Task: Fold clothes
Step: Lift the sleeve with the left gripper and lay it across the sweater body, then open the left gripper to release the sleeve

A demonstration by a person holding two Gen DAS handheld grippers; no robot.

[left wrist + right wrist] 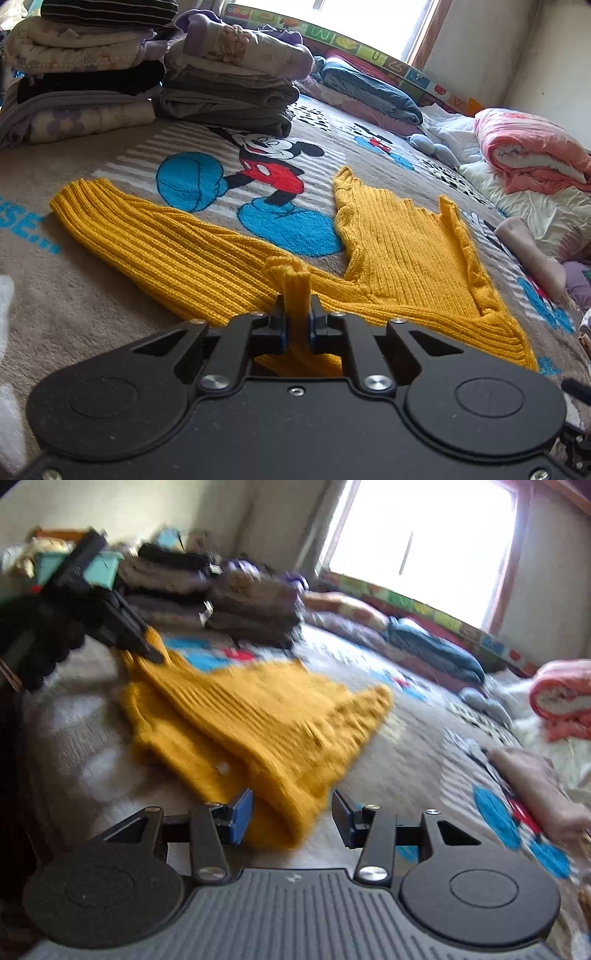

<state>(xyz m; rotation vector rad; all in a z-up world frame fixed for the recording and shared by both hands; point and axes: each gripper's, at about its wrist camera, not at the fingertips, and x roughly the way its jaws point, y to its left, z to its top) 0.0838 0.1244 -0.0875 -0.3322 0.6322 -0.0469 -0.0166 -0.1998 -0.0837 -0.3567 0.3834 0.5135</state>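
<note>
On the bed (92,302), nearest the left wrist camera, the left gripper (297,317) has its jaws clenched on a bunched fold of the yellow sweater (406,251). The right gripper (291,814) hangs with jaws released over the sweater's near edge. Folded stacks (229,92) sit beyond.

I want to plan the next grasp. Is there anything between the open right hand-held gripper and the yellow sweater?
Nothing visible. The right hand-held gripper is open, and a fold of the yellow sweater lies directly ahead between its fingers. The left hand-held gripper already pinches another part of the sweater.
</note>
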